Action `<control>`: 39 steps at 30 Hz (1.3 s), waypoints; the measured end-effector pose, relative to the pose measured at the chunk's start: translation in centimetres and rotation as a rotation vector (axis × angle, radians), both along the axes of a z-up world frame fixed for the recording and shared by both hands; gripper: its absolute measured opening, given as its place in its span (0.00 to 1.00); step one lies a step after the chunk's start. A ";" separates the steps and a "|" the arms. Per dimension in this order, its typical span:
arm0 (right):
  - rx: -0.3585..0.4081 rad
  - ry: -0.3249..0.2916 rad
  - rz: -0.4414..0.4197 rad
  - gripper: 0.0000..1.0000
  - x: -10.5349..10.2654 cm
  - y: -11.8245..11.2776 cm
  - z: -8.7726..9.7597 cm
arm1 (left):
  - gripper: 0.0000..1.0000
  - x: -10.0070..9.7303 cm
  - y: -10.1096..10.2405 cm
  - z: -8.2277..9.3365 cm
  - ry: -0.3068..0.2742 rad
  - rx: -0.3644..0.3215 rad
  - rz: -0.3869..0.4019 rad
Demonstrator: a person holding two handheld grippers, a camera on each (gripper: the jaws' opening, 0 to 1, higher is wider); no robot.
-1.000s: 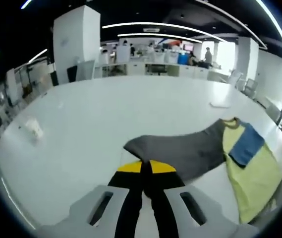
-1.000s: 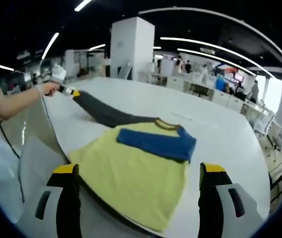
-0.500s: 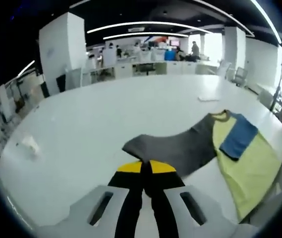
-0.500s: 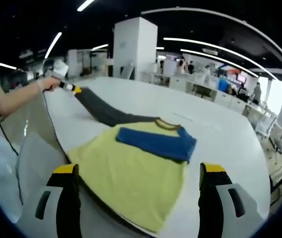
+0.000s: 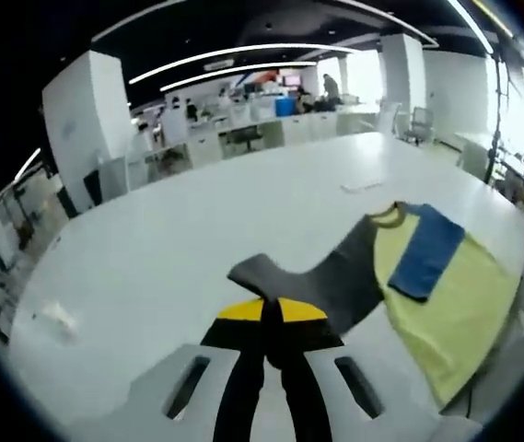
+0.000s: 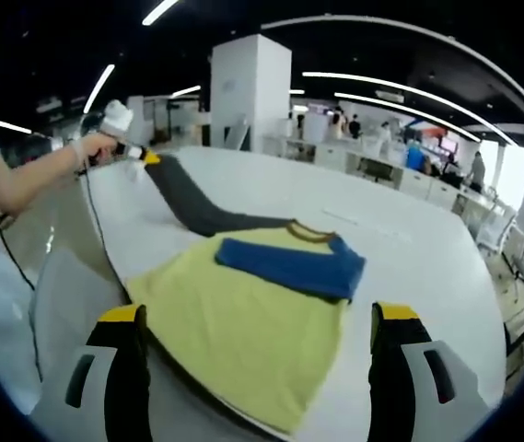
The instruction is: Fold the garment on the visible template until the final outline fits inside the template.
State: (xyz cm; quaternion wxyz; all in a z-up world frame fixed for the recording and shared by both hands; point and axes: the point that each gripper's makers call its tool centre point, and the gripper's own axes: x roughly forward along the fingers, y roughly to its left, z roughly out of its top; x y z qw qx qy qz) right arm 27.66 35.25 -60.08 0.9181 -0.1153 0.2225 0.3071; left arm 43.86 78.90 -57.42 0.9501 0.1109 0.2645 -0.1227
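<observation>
The left gripper (image 5: 270, 308) has its jaws pinched together on the cuff of the grey sleeve (image 5: 331, 276), holding it lifted off the worktop (image 5: 197, 221) and stretched away from the shirt body. The right gripper (image 6: 257, 322) has its jaws spread wide and holds nothing, hovering over the near hem of the garment (image 6: 243, 322). To do this fold well, I judge the grey sleeve should be carried back over the yellow body in one smooth arc, kept taut so it lands flat and crosses beside the blue sleeve (image 6: 289, 264), which already lies folded across the chest just below the collar. Relative to the garment, the left gripper is well out beyond the shoulder, at the end of the sleeve. A template under the garment cannot be made out clearly.
</observation>
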 end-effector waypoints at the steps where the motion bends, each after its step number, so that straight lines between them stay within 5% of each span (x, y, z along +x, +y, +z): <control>1: -0.001 0.001 0.001 1.00 0.0 0.0 -0.1 | 0.00 0.1 -0.2 0.3 -0.004 0.000 -0.001; 19: 0.013 0.003 -0.003 1.00 0.0 -0.5 -0.5 | 0.00 2.9 -6.3 5.0 -0.081 0.016 -0.118; 39: 0.025 0.002 -0.021 1.00 0.0 -1.1 -0.5 | 0.00 5.0 -14.1 8.5 -0.157 -0.061 -0.262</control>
